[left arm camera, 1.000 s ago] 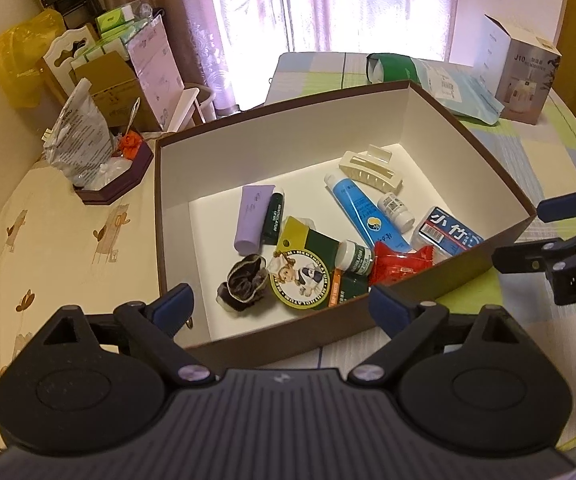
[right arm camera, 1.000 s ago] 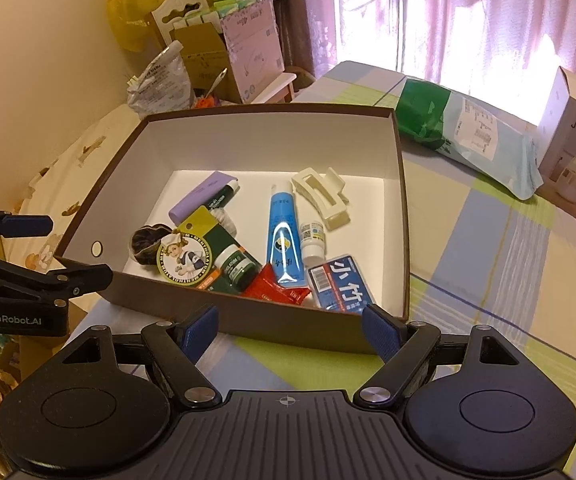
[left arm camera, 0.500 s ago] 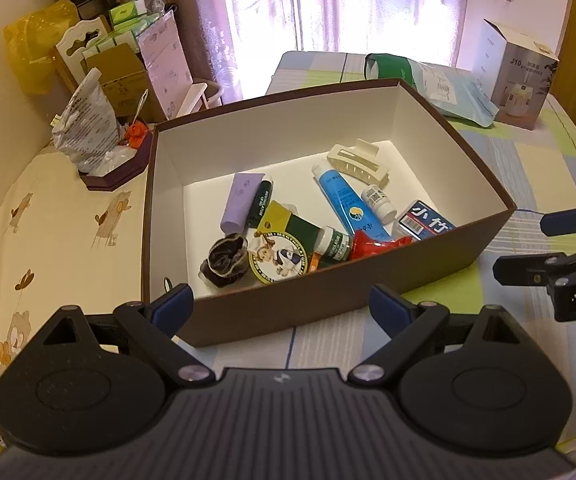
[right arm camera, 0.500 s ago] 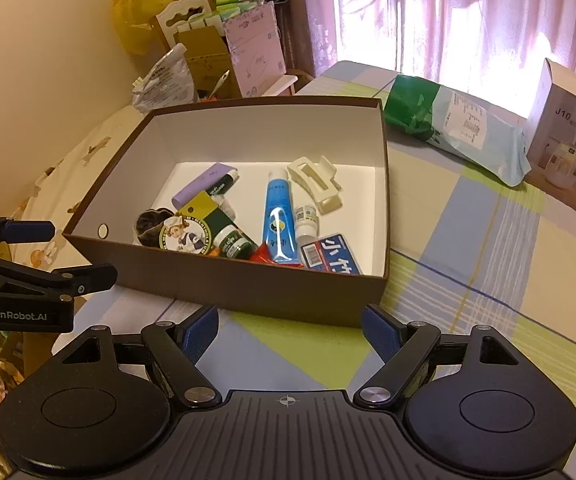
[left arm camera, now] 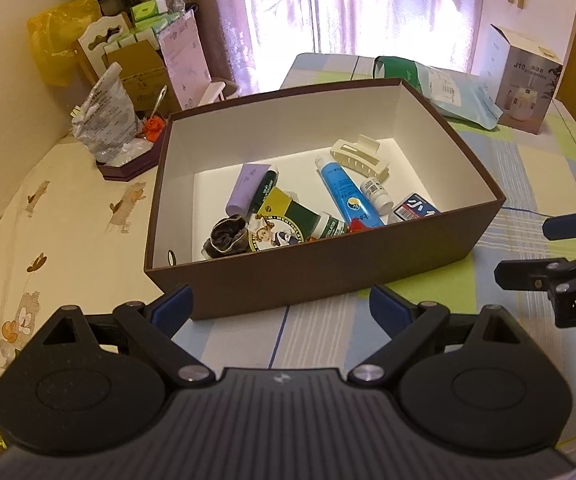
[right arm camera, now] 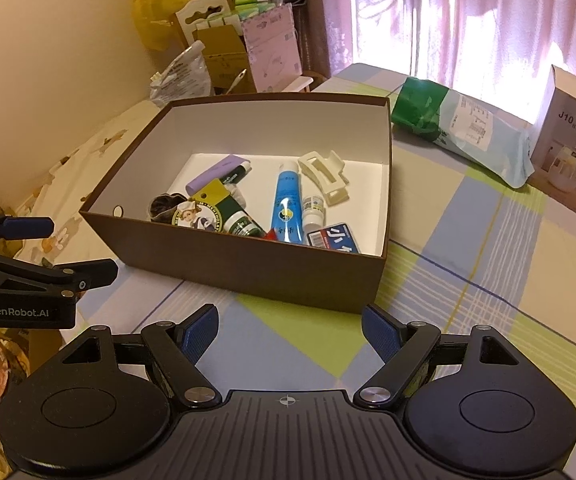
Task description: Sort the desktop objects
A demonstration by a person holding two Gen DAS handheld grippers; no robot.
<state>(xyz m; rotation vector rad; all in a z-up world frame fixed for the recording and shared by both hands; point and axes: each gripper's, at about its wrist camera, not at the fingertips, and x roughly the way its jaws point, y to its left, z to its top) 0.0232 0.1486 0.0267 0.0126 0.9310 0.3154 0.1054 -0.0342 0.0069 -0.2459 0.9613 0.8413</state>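
Left gripper (left arm camera: 280, 306): released, empty | right gripper (right arm camera: 289, 330): released, empty | brown box (left arm camera: 327, 272): on table, holding toiletries

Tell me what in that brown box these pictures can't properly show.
- Red packet: in both views the box's near wall hides all but a tip.
- Blue-and-white card: lower edge cut off by that wall.
- Small white bottle: label print too small to read.
- Dark scrunchie: partly behind the round badge in the right view.

Brown box (right arm camera: 248, 272) of small toiletries on checked cloth (right arm camera: 467, 300), right tongs (right arm camera: 289, 330) gaping empty
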